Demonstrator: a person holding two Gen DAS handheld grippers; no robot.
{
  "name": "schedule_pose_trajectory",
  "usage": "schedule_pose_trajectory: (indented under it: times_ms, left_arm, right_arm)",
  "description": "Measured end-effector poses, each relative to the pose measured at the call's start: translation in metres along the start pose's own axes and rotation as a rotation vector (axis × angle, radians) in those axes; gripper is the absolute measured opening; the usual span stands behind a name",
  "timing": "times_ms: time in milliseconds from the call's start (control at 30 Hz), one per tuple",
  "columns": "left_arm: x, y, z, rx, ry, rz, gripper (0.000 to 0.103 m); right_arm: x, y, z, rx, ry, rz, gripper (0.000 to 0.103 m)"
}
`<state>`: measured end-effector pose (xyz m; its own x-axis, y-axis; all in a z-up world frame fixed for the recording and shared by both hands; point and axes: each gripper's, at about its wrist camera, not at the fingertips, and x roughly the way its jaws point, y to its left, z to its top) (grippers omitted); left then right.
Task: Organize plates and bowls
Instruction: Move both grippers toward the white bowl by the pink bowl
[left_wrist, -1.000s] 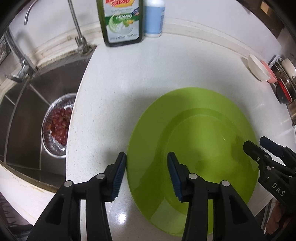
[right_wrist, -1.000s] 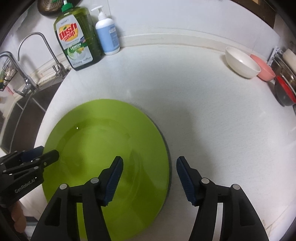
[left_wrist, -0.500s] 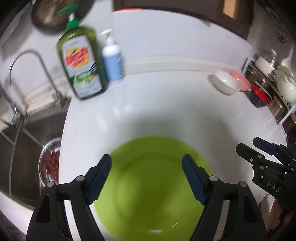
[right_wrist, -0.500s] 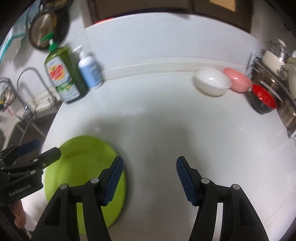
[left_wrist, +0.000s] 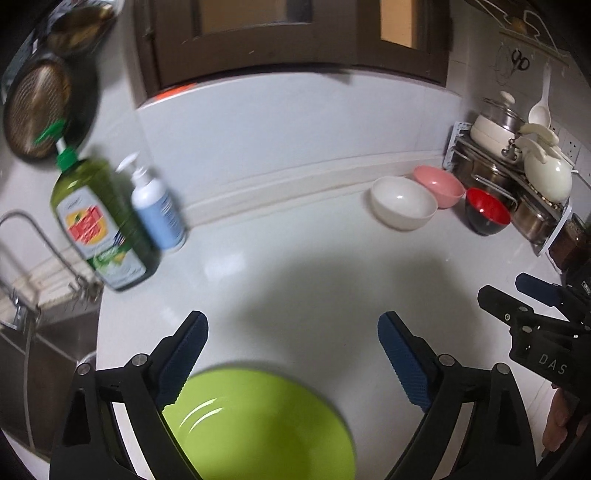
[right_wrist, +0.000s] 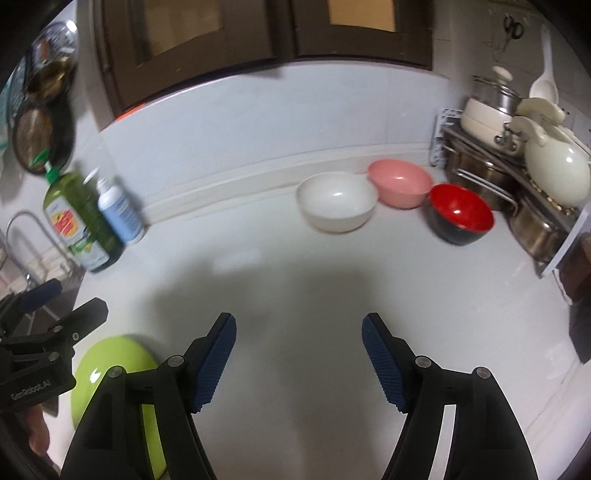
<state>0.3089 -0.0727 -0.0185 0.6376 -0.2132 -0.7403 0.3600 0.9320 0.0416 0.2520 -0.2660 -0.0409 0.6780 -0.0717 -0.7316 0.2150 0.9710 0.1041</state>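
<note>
Both claws are spread wide and empty now. The left gripper (left_wrist: 291, 354) hangs above the green plate (left_wrist: 258, 424), which lies flat on the white counter (left_wrist: 295, 266) at its front edge, left of the bowls. The left view shows most of the plate; the right view catches only a slice of it (right_wrist: 110, 362), behind the right gripper (right_wrist: 299, 354) — but gives a clearer look at the white bowl (right_wrist: 338, 203), pink bowl (right_wrist: 400, 182) and red bowl (right_wrist: 460, 214) clustered near the pot rack (right_wrist: 517, 177). A second ago both cameras sat low over the plate; they've since risen and tipped toward the back wall.
</note>
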Motion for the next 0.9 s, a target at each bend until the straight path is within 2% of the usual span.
schedule_pose_trajectory:
  times_ms: [67, 500, 900]
  left_arm:
    - [0.005, -0.009, 0.010, 0.011, -0.005, -0.005, 0.097]
    - [0.034, -0.052, 0.077, 0.062, -0.043, -0.018, 0.097]
    - [0.093, -0.070, 0.131, 0.129, 0.005, -0.037, 0.097]
  right_arm:
    - [0.003, -0.012, 0.009, 0.013, -0.007, -0.012, 0.079]
    - [0.018, -0.063, 0.060, 0.058, -0.060, -0.041, 0.079]
    - [0.071, -0.093, 0.109, 0.107, -0.007, -0.042, 0.079]
